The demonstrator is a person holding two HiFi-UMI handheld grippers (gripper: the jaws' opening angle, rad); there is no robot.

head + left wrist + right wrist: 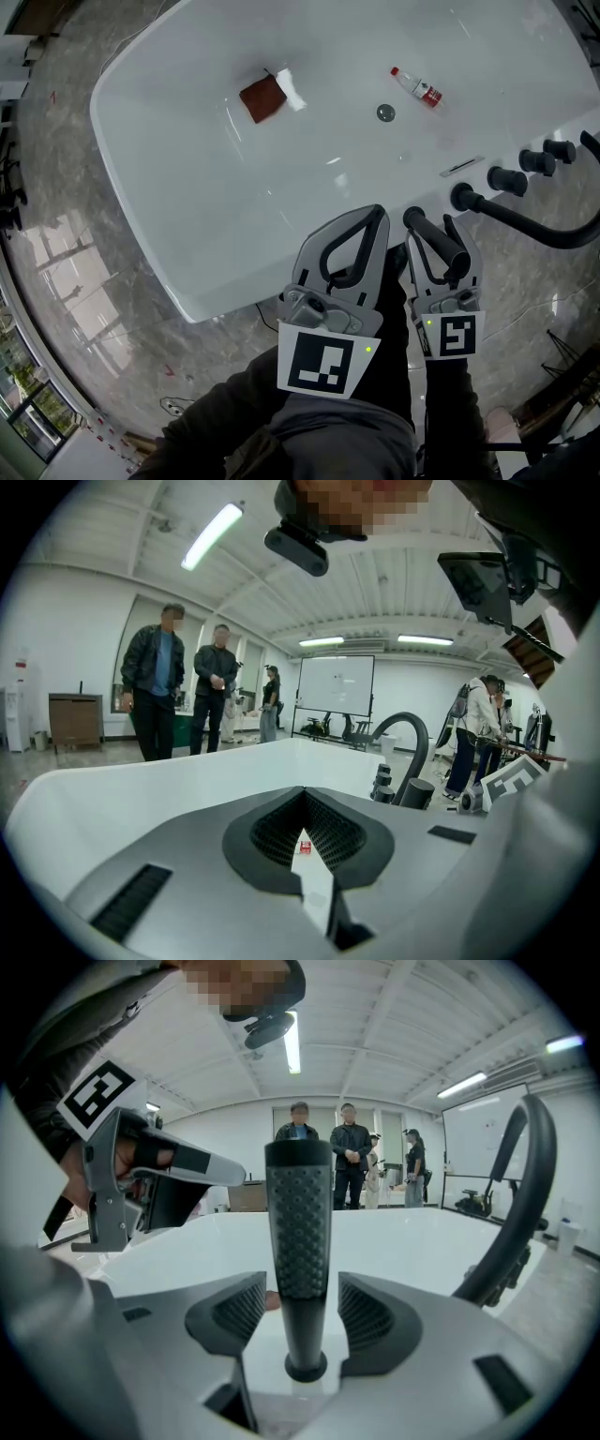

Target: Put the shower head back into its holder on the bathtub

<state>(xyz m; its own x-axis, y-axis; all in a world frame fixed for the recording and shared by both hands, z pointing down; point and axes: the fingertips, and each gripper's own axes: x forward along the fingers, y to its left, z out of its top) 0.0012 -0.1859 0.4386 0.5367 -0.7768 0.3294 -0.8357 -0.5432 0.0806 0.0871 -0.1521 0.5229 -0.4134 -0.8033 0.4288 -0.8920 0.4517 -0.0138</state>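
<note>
Over the white bathtub (187,187) in the head view, the left gripper (375,220) and right gripper (441,234) hang at the near rim, the black shower head (427,234) between the right one's jaws. A brown pad (263,98) and a small bottle (418,87) lie inside the tub.

Left gripper view: the jaws are pressed together at their tips, holding nothing.

Right gripper view: the jaws are spread, and the shower head's dimpled handle (300,1232) stands upright between them with a narrow gap on either side.
</note>
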